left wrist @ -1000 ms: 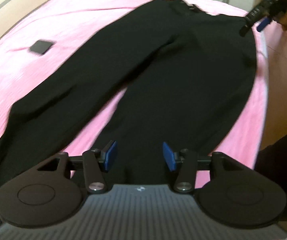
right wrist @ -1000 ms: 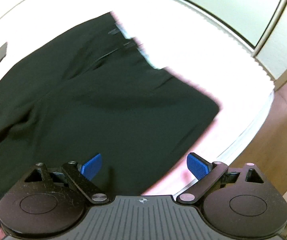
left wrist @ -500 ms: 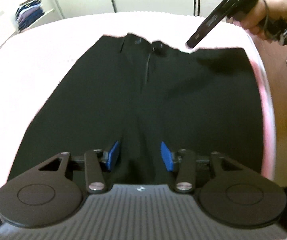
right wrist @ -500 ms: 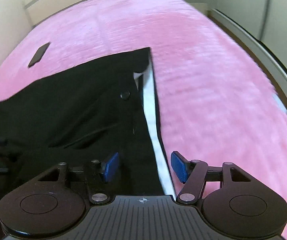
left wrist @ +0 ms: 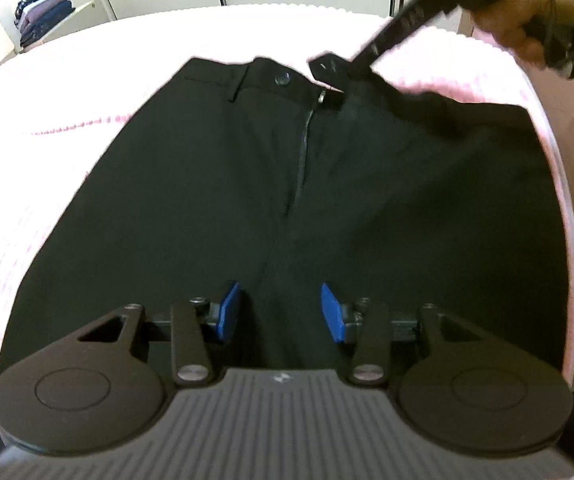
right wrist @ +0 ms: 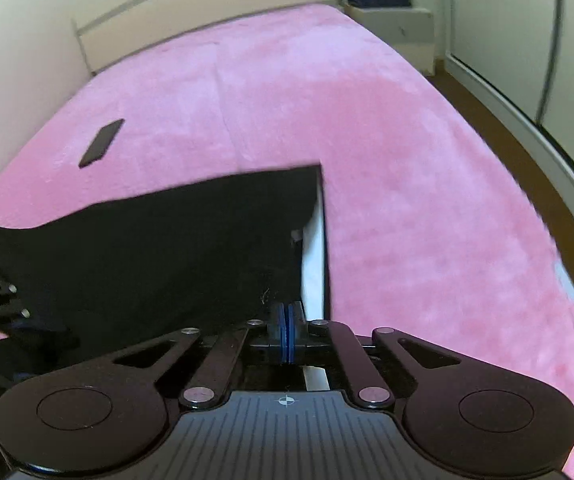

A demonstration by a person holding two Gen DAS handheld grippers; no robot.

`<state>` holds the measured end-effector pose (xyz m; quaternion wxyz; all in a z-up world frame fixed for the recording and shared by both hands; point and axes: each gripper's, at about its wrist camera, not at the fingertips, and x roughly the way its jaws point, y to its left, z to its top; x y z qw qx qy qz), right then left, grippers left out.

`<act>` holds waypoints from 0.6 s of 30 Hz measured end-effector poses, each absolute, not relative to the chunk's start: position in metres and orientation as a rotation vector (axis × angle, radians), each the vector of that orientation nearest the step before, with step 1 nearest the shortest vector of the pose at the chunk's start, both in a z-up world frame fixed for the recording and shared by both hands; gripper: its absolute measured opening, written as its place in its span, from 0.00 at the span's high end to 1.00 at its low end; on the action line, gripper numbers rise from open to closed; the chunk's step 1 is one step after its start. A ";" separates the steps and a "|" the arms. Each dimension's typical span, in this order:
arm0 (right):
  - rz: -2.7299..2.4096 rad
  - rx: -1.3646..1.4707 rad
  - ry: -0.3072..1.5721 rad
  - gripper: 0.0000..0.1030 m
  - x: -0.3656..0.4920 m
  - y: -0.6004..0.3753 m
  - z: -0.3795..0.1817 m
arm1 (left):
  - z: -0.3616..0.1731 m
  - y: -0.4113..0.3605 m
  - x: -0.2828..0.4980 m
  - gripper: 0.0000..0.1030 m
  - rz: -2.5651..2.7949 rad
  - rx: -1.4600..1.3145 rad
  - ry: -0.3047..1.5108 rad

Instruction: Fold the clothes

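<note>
1. Left wrist view: a pair of black dress trousers (left wrist: 287, 184) lies flat on the pink fluffy bed cover (left wrist: 47, 152), waistband at the far end with a round button (left wrist: 283, 79) beside the fly.
2. The left gripper (left wrist: 281, 312) hovers just above the trousers' crotch, its blue-padded jaws wide apart and holding nothing.
3. At the waistband, just right of the button, the right gripper (left wrist: 329, 76) reaches down, carried by a person's hand (left wrist: 535, 12).
4. A stack of folded clothes (left wrist: 43, 12) sits on a white shelf beyond the bed's far left corner.
5. Right wrist view: the right gripper's (right wrist: 287, 320) blue jaws are pressed together on the waistband edge, where white lining (right wrist: 313, 256) shows.
6. A flat dark rectangular object (right wrist: 101, 142) lies on the cover, well apart from the trousers (right wrist: 147, 248).
</note>
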<state>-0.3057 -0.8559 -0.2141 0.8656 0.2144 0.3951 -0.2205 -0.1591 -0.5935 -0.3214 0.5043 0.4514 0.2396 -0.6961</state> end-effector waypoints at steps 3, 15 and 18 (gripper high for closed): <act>-0.437 0.451 0.878 1.00 -0.286 -0.866 -0.236 | -0.323 -0.599 -0.154 0.61 -1.661 1.074 0.595; -0.608 0.607 0.848 0.33 -0.375 -0.848 -0.220 | -0.348 -0.620 -0.150 0.61 -1.584 1.103 0.647; -0.648 0.741 0.813 0.33 -0.399 -0.826 -0.228 | -0.331 -0.613 -0.148 0.62 -1.588 1.062 0.632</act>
